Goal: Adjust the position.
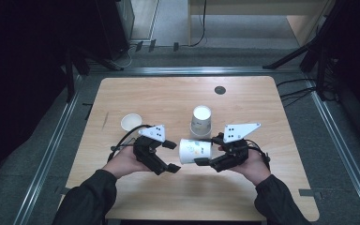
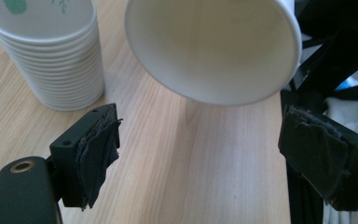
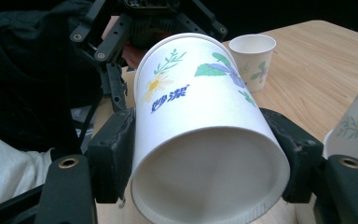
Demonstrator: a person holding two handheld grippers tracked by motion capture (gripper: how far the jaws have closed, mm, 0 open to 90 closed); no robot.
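A white paper cup [image 1: 194,150] with a flower print lies sideways above the table, and my right gripper [image 1: 204,151] is shut on it. In the right gripper view the cup [image 3: 200,107] shows its base toward the camera, with a black pad pressed on each side. Its open mouth [image 2: 212,46] faces my left gripper [image 2: 205,158], whose jaws stand wide apart with nothing between them. In the high view the left gripper [image 1: 172,156] sits just left of the cup's rim.
A stack of the same cups [image 1: 200,121] stands upside down just behind the held cup; the stack [image 2: 46,51] is also close at upper left in the left gripper view. A single upright cup [image 1: 131,122] stands at the left. A dark round disc [image 1: 220,90] lies near the table's far edge.
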